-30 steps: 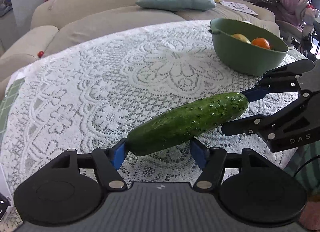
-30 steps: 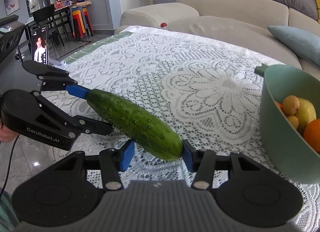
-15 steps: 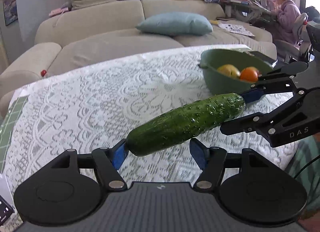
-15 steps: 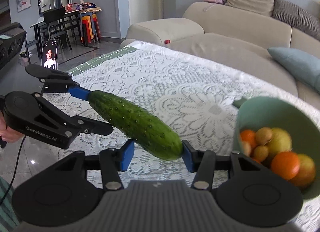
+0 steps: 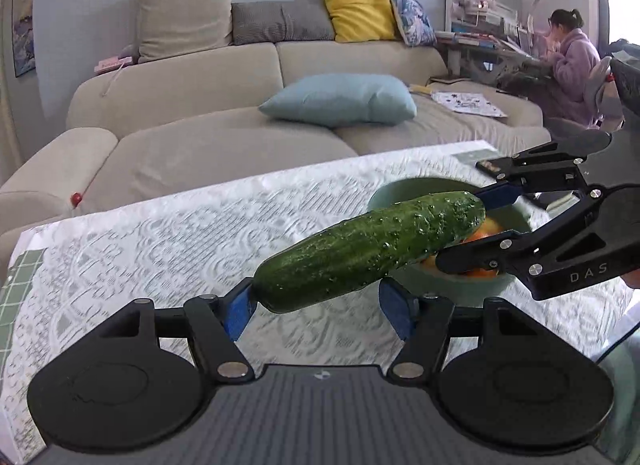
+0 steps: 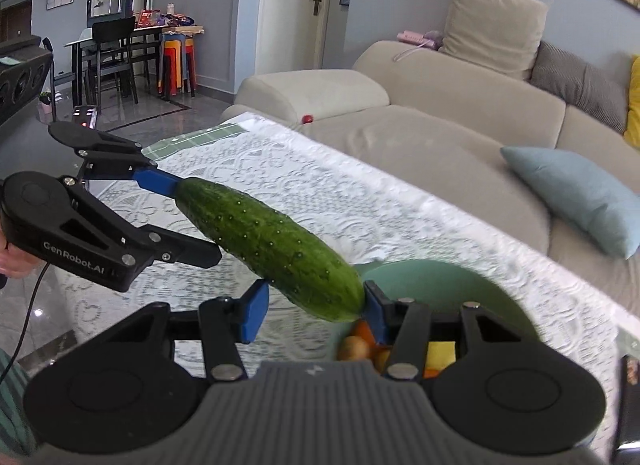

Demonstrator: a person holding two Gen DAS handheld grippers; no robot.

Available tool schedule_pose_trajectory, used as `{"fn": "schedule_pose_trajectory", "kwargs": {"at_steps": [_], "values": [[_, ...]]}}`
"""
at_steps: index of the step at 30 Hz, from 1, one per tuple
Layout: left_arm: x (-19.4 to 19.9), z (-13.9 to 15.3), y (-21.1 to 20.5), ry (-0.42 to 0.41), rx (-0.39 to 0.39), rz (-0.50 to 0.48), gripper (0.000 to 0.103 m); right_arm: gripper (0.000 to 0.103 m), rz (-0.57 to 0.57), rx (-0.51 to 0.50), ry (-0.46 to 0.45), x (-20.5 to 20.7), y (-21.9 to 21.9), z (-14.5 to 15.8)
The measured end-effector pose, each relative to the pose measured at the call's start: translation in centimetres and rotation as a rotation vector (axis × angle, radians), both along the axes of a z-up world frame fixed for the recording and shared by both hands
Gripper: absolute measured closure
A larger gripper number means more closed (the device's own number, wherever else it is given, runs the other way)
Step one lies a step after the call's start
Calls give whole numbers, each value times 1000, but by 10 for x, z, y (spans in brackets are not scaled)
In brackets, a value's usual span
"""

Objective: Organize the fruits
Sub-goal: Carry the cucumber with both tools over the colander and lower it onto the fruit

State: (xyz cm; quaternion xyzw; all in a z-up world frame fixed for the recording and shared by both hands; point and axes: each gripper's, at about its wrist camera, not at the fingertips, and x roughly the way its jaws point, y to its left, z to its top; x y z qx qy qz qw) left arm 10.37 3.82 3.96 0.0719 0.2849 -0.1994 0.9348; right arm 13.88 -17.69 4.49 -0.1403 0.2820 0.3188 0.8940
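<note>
Cucumber [image 5: 368, 249] pinned endwise between left gripper [image 5: 318, 313] and right gripper [image 6: 314, 313], beside bowl [image 6: 424, 277]; both jaws apart, unclamped.

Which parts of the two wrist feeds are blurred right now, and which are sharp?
Left wrist view: the cucumber is crisp, the lace tablecloth is smeared and the green bowl soft. Right wrist view: the cucumber is sharp, the tablecloth streaked, the bowl rim blurred; fisheye bends the sofa.

Cucumber [image 5: 368, 251] higher, over bowl [image 6: 420, 285]
</note>
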Motion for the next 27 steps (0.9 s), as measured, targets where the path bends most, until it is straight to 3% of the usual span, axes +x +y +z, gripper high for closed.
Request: {"fn": "schedule_pose_trajectory", "kwargs": {"at_steps": [10, 19, 27], "values": [[31, 2, -58, 13, -11, -45, 26, 54, -35, -43, -8, 30, -59, 4], [58, -15, -95, 59, -2, -83, 26, 54, -84, -92, 47, 63, -89, -31], [72, -29, -102, 95, -5, -56, 27, 54, -100, -145, 67, 86, -87, -52]]}}
